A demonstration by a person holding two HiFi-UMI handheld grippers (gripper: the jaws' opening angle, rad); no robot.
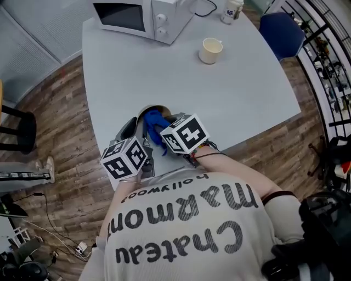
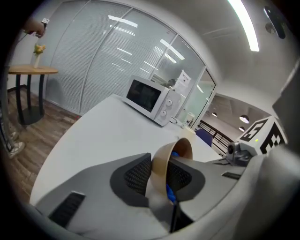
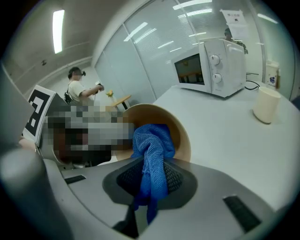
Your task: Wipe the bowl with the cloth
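Note:
A tan bowl (image 1: 150,110) is held on its side at the near edge of the table. My left gripper (image 2: 158,180) is shut on the bowl (image 2: 161,164), its rim pinched between the pads. A blue cloth (image 3: 151,159) is clamped in my right gripper (image 3: 149,183), and its bunched end lies inside the bowl (image 3: 180,136). In the head view the cloth (image 1: 154,125) shows between the two marker cubes, with the right gripper (image 1: 163,137) pressed close to the bowl.
A white microwave (image 1: 143,18) stands at the table's far edge, with a cream mug (image 1: 210,50) and a small cup (image 1: 232,10) to its right. A blue chair (image 1: 282,34) is beyond the table (image 1: 230,93). A person stands far off by a round table (image 3: 118,100).

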